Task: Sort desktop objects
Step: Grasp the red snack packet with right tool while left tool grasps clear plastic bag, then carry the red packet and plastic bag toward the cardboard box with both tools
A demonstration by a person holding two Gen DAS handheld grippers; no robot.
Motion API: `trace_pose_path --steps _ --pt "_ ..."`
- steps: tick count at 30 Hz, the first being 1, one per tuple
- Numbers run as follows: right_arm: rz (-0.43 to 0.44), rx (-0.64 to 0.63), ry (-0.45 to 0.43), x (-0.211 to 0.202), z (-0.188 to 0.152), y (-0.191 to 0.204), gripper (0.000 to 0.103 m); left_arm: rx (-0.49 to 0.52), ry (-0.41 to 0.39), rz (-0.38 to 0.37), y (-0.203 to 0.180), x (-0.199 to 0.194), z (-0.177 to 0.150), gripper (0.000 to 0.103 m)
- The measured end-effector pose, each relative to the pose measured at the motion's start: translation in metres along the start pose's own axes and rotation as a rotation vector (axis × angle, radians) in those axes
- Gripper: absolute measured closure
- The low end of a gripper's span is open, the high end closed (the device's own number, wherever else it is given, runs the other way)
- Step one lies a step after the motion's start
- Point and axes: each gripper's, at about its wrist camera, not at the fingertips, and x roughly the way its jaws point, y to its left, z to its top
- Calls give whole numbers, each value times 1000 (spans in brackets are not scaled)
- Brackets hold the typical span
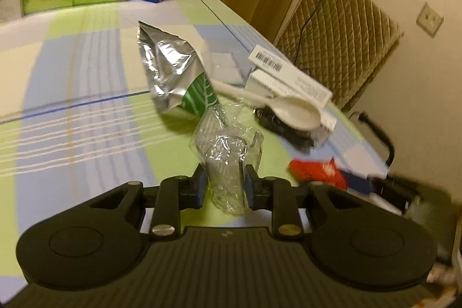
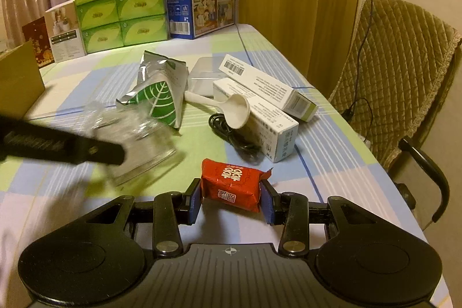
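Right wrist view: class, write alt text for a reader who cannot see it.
The right gripper clamps a red packet above a striped tablecloth. Beyond lie a white spoon, two white cartons and a silver-green pouch; the left gripper, blurred, enters at left with crumpled clear plastic.

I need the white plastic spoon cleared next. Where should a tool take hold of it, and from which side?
Probably by the handle, coming from the foil bag's side. The white spoon lies with its bowl propped over the black cable and against the white carton, so that end is crowded; the slim handle points away and looks freer.
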Motion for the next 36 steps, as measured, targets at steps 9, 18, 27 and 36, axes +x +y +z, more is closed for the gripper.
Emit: trace_pose_path --steps 9,18,27,36 --pt "18 -16 5 -6 -4 4 64 125 -12 89 -12 -33 -35 77" --pt "19 -1 17 -1 -4 2 64 151 -20 84 -12 -16 -35 62" --pt "27 5 24 0 -4 1 64 177 8 72 -18 -7 -36 78" --pt "26 -11 2 -4 -4 5 64 171 -9 91 -18 -19 -37 79"
